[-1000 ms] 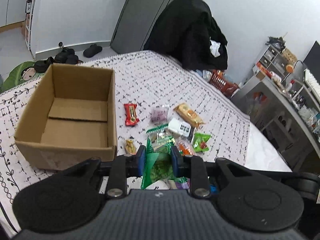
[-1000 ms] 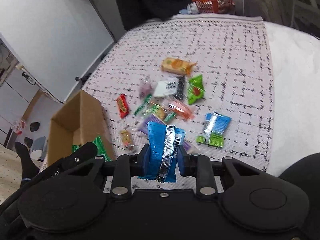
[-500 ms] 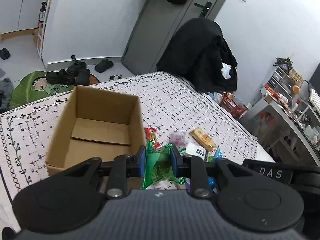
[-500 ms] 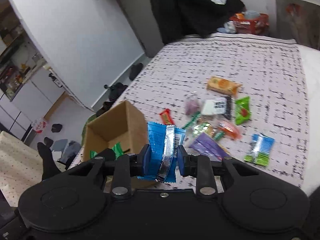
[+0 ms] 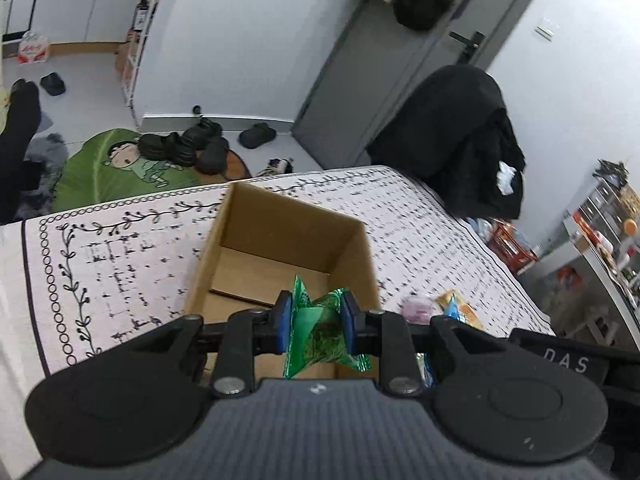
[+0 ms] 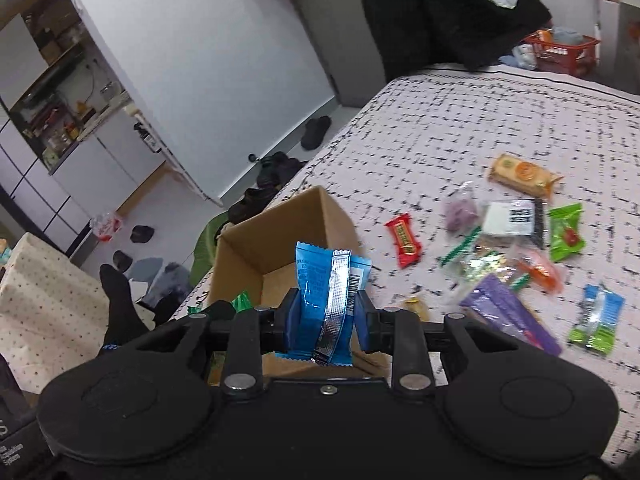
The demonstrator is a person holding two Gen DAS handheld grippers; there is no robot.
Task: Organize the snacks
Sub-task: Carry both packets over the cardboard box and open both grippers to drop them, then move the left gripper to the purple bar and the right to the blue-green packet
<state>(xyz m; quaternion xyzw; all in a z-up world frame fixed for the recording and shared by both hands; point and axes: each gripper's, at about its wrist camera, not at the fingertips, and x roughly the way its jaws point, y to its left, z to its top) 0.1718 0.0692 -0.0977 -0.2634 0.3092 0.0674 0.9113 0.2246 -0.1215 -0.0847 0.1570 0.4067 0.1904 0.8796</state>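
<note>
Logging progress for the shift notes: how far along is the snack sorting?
Early stage. The cardboard box shows only bare floor, nothing visibly dropped in. In hand: the left hand-held gripper clamps a green packet over the box, and the right hand-held gripper clamps a blue packet near its opening. Left: roughly a dozen snacks on the cloth, including the red bar and orange cracker pack.
</note>
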